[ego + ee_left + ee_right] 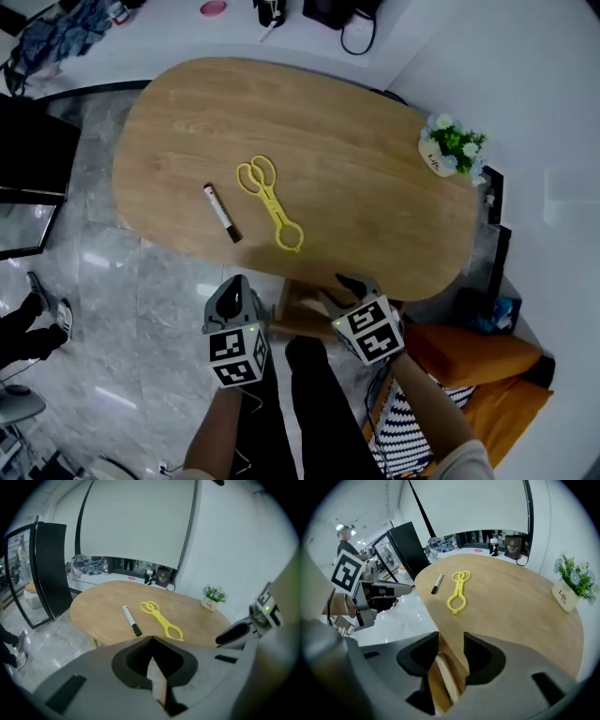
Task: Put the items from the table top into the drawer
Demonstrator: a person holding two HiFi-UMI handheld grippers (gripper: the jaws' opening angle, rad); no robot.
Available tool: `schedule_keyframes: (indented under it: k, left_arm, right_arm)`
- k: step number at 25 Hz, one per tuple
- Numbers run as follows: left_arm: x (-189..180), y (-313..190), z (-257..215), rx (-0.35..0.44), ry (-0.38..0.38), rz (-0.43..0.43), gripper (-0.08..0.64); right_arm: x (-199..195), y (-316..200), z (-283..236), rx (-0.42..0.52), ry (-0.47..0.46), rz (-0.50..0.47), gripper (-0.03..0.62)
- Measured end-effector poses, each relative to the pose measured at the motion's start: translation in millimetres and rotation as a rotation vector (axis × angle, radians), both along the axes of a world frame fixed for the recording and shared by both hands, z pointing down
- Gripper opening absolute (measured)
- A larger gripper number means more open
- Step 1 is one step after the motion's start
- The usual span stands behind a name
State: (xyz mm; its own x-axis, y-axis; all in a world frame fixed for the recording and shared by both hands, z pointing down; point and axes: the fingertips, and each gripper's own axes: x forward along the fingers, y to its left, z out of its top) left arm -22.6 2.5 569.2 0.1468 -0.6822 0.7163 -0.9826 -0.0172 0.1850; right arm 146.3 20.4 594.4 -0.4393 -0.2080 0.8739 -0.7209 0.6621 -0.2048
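A glossy grey marble floor [122,309] filled the left and lower part of the head view, catching pale reflections of light. An oval wooden table [375,187] sat at the centre, with a small potted plant [455,145] on its right end. A white counter [169,42] curved along the top. A white wall [534,84] stood at the right, a dark cabinet [28,155] at the left edge, and an orange seat [478,354] at the lower right.

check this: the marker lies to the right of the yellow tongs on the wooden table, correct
Not quite. The marker lies to the left of the yellow tongs, not the right. Both are on the wooden table. The head view shows this.
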Motion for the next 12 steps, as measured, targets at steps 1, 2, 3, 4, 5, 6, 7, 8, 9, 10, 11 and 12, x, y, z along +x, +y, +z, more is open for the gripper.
schedule_keyframes:
  k: [1, 2, 3, 4, 5, 6, 7, 8, 9, 10, 11, 12]
  left_arm:
    - [-6, -1, 0, -0.001, 0.003, -0.01, 0.003]
    - [-12, -2, 0, 0.0, 0.004, -0.018, 0.003]
    - [-18, -3, 0, 0.002, 0.005, -0.023, 0.003]
    - [-24, -4, 0, 0.002, 0.004, -0.026, 0.003]
    - [-31, -5, 0, 0.001, 0.003, -0.029, 0.003]
    - [-37, -6, 1, 0.0, 0.003, -0.033, 0.003]
    - [-43, -8, 1, -0.001, 0.005, -0.039, 0.003]
    - [-50, -10, 2, -0.002, 0.007, -0.046, 0.003]
    - [-56, -11, 2, -0.003, 0.011, -0.054, 0.003]
    - [-62, -13, 4, -0.004, 0.015, -0.063, 0.003]
    - [-68, -15, 5, -0.006, 0.018, -0.071, 0.003]
    - [-74, -17, 8, -0.009, 0.021, -0.078, 0.003]
  right_arm:
    - [-6, -6, 0, 0.006, 0.004, -0.007, 0.161]
    - [-13, -13, -1, 0.009, 0.005, -0.013, 0.161]
    - [-21, -19, -2, 0.013, 0.003, -0.017, 0.161]
    - [-30, -26, -3, 0.016, 0.0, -0.018, 0.161]
    - [-37, -32, -4, 0.014, -0.002, -0.016, 0.161]
    - [-44, -37, -4, 0.011, -0.003, -0.01, 0.161]
    - [-51, -43, -4, 0.01, -0.004, -0.003, 0.161]
    - [-58, -49, -3, 0.01, -0.005, 0.003, 0.161]
    - [-64, -56, -1, 0.011, -0.006, 0.01, 0.161]
    - [-69, -62, 1, 0.011, -0.007, 0.019, 0.161]
    - [-75, -69, 3, 0.01, -0.009, 0.029, 0.161]
    - [-80, -76, 5, 0.009, -0.011, 0.042, 0.161]
